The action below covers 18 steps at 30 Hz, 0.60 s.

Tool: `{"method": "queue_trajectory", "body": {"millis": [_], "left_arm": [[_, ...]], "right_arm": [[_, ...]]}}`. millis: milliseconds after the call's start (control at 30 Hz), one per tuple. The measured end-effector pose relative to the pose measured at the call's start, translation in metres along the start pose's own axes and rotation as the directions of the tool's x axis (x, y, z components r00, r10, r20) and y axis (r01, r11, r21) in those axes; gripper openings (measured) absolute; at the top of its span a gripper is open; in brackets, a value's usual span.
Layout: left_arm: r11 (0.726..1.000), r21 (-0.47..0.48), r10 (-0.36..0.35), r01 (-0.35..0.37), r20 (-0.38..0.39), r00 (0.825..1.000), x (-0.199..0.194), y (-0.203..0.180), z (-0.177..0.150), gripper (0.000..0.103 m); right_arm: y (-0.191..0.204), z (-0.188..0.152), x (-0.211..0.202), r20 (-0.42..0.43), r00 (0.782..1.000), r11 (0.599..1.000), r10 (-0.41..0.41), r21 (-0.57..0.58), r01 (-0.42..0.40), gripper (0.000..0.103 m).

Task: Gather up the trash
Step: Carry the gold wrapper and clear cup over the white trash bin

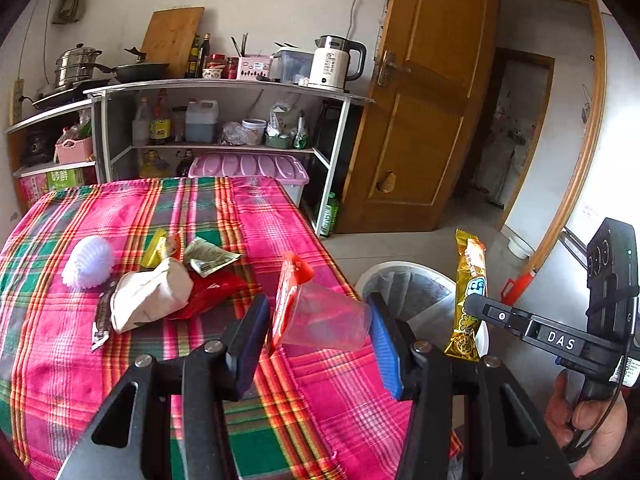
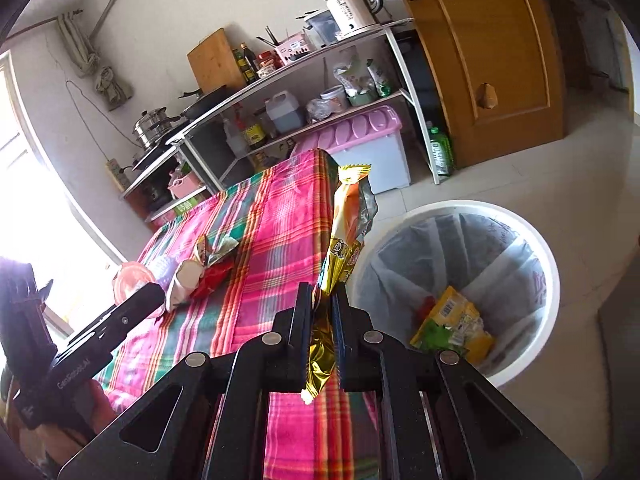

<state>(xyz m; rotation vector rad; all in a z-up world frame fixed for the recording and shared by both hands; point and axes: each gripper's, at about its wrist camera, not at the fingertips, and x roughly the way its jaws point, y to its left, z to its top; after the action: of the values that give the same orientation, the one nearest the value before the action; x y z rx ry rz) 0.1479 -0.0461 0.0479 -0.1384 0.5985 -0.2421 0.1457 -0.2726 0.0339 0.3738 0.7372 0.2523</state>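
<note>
My left gripper [image 1: 318,320] is shut on a clear plastic cup [image 1: 326,320] with a red lid, held sideways above the table's right edge. My right gripper [image 2: 322,304] is shut on a gold snack wrapper [image 2: 346,224], upright, beside the white trash bin [image 2: 536,248]; the wrapper also shows in the left wrist view [image 1: 470,296]. The bin [image 1: 404,276] stands on the floor right of the table and holds yellow and green packets [image 2: 452,324]. More trash lies on the plaid tablecloth [image 1: 200,208]: a white crumpled bag [image 1: 148,296], a red wrapper [image 1: 208,292], small foil wrappers [image 1: 208,258].
A white foam net [image 1: 88,262] lies at the table's left. Behind the table stand kitchen shelves [image 1: 224,120] with bottles, pots and a kettle [image 1: 336,64], plus a pink-lidded box [image 1: 256,166]. A wooden door [image 1: 420,100] stands open at the right. Tiled floor surrounds the bin.
</note>
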Motion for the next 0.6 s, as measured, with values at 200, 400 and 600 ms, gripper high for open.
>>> {"method": "queue_trajectory", "body": {"millis": [200, 400, 600], "left_arm": [[0.997, 0.042, -0.062, 0.063, -0.027, 0.998, 0.025, -0.031, 0.004, 0.051], [0.991, 0.069, -0.111, 0.114, -0.057, 0.992, 0.049, -0.051, 0.007, 0.051], [0.985, 0.09, -0.138, 0.146, -0.093, 0.986, 0.074, -0.069, 0.005, 0.051]], "right_arm": [[-0.032, 0.003, -0.003, 0.007, 0.999, 0.998, -0.047, 0.046, 0.047, 0.01], [-0.056, 0.004, -0.001, 0.002, 0.997, 0.994, -0.083, 0.076, 0.082, 0.01], [-0.078, 0.006, 0.005, -0.012, 0.993, 0.988, -0.115, 0.103, 0.116, 0.01]]}}
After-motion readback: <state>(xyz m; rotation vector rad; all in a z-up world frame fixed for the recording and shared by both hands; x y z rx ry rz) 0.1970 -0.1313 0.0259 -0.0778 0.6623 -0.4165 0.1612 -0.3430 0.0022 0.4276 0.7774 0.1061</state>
